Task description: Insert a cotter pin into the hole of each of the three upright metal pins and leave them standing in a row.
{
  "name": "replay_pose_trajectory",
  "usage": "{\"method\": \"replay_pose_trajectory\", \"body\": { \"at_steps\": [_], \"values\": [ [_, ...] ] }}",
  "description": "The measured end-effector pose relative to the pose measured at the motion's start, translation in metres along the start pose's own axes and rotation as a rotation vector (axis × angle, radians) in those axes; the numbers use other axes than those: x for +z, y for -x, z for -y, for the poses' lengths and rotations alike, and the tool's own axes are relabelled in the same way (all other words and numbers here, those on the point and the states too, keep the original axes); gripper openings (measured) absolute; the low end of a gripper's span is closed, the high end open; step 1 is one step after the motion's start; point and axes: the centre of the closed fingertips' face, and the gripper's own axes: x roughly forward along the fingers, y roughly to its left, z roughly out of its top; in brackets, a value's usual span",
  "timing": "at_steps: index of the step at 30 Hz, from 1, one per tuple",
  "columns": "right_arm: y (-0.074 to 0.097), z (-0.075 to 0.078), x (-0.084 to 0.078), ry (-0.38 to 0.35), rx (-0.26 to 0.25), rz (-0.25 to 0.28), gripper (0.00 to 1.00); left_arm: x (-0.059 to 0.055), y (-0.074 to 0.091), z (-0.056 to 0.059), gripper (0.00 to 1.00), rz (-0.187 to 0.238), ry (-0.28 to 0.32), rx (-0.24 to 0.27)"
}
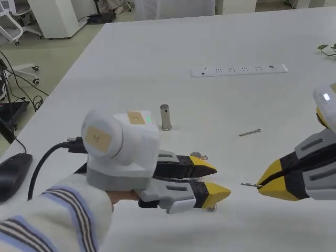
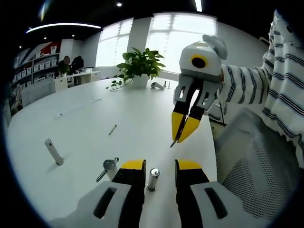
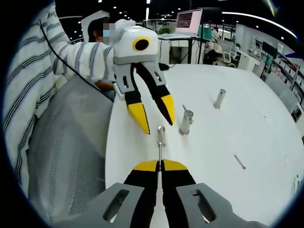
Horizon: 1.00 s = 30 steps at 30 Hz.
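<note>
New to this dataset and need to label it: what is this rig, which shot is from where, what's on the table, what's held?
There is no robot here: a person holds a two-jaw gripper in each hand. The head view comes from a headset camera looking down at the white table. The two round pictures come from fisheye cameras on the grippers, each looking along its own jaws.

The left gripper is open, with an upright metal pin standing between its jaws. The right gripper is shut on a cotter pin that points towards that pin.

Close by stands a second pin with a fitted cotter pin through it. A third pin, bare, stands farther off. A spare cotter pin and a power strip also lie on the table.
</note>
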Motion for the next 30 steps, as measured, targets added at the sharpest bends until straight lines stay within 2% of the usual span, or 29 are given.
{"method": "replay_pose_trajectory", "body": {
  "at_steps": [5,9,18,26,30],
  "values": [
    [-0.007,0.003,-0.001,0.009,0.003,-0.008,0.03,-0.009,0.001,-0.005,0.22,-0.013,0.026,0.04],
    [-0.017,0.003,-0.001,0.018,0.021,-0.015,0.03,-0.016,-0.001,-0.004,0.22,-0.027,0.041,0.054],
    [-0.034,0.004,0.003,0.039,0.059,-0.018,0.03,-0.026,-0.003,-0.007,0.21,-0.03,0.08,0.101],
    [-0.04,0.005,0.002,0.047,0.077,-0.011,0.03,-0.035,-0.006,-0.007,0.17,-0.051,0.102,0.129],
    [-0.041,0.005,0.002,0.058,0.086,-0.013,0.03,-0.035,-0.01,-0.007,0.16,-0.055,0.104,0.139]
  ]
}}
